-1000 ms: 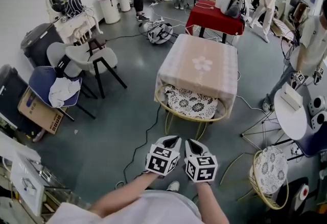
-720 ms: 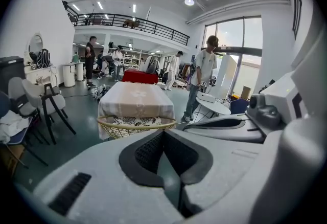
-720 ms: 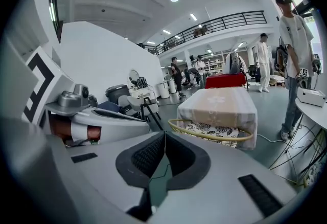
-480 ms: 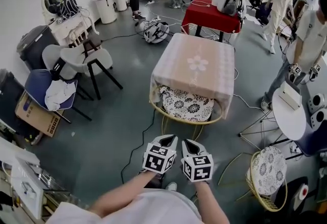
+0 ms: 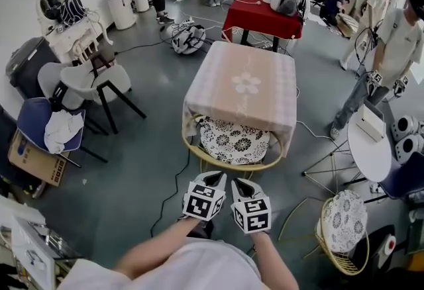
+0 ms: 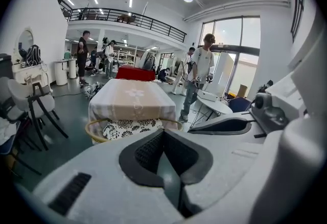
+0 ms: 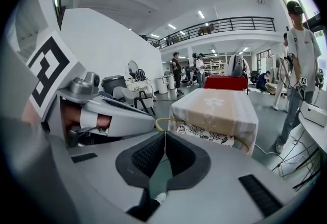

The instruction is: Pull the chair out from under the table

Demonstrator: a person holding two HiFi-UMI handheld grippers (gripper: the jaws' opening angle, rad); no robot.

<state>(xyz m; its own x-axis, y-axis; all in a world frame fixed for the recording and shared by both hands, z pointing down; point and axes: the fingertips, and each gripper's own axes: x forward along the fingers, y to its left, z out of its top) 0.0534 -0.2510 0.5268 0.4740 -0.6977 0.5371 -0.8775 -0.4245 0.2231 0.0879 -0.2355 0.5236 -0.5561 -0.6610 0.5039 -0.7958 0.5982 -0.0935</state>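
Chair (image 5: 233, 142) part-way under cloth-covered table (image 5: 246, 80) at frame centre, left gripper (image 5: 216, 179) and right gripper (image 5: 242, 184) side by side below it, both jaws pressed together, empty, seemingly short of its rim

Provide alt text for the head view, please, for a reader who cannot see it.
The left gripper and right gripper, both shut and empty, are held side by side just short of a wire-rimmed chair with a floral cushion, tucked under a cloth-covered table.
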